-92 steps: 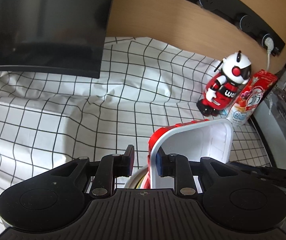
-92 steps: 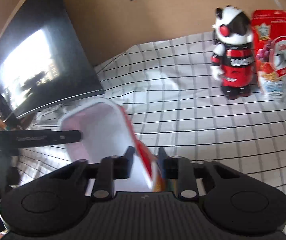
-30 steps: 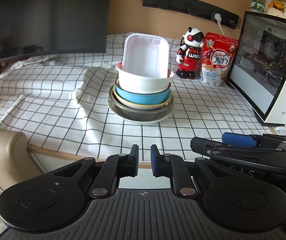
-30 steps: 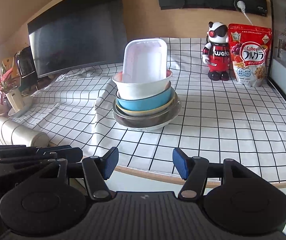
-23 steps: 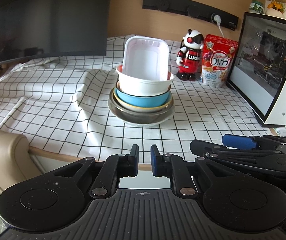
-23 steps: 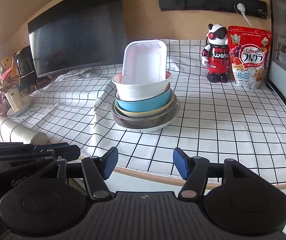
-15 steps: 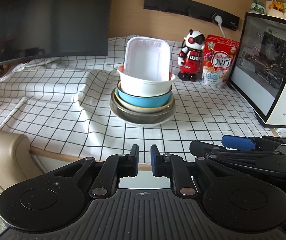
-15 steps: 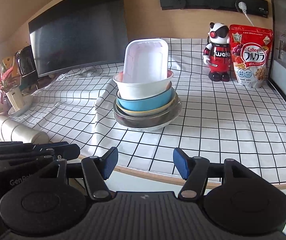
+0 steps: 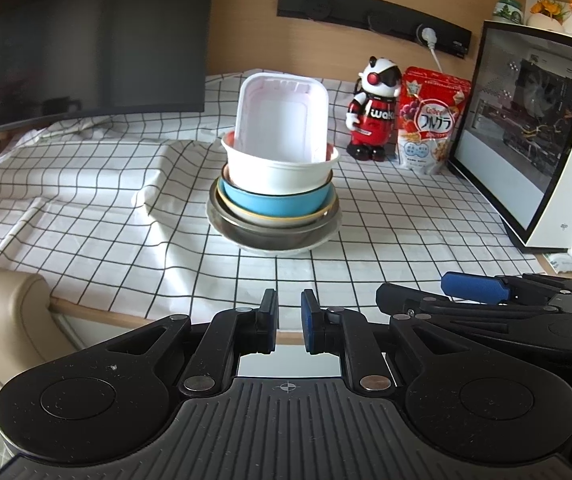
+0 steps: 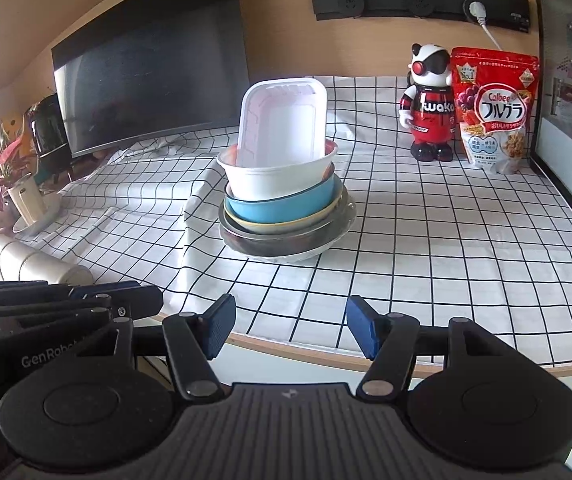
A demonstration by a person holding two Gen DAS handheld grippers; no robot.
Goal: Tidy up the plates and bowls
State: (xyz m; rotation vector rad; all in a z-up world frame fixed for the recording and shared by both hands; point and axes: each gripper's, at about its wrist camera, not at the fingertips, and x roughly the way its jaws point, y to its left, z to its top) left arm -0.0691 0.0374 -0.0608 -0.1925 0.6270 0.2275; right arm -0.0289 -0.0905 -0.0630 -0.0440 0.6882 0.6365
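Observation:
A stack of bowls and plates stands in the middle of the checked tablecloth: a white plate [image 9: 274, 249] at the bottom, a metal bowl [image 9: 270, 232], a blue bowl [image 9: 274, 202], a white bowl [image 9: 280, 174] and a white rectangular tray [image 9: 282, 120] standing upright in the top bowl. The stack also shows in the right wrist view [image 10: 282, 200]. My left gripper [image 9: 287, 320] is nearly shut and empty, off the table's front edge. My right gripper [image 10: 289, 326] is open and empty, also in front of the edge.
A dark monitor [image 9: 90, 44] stands at the back left. A robot toy [image 9: 375, 114] and a red cereal bag [image 9: 431, 120] stand at the back right, beside a computer case [image 9: 533, 136]. A potted plant [image 10: 14, 176] sits at far left.
Three seconds ago both grippers were at the stack, holding the white tray. Now both are drawn back off the table's front edge, the tray left upright in the top bowl. Little movement in the last second.

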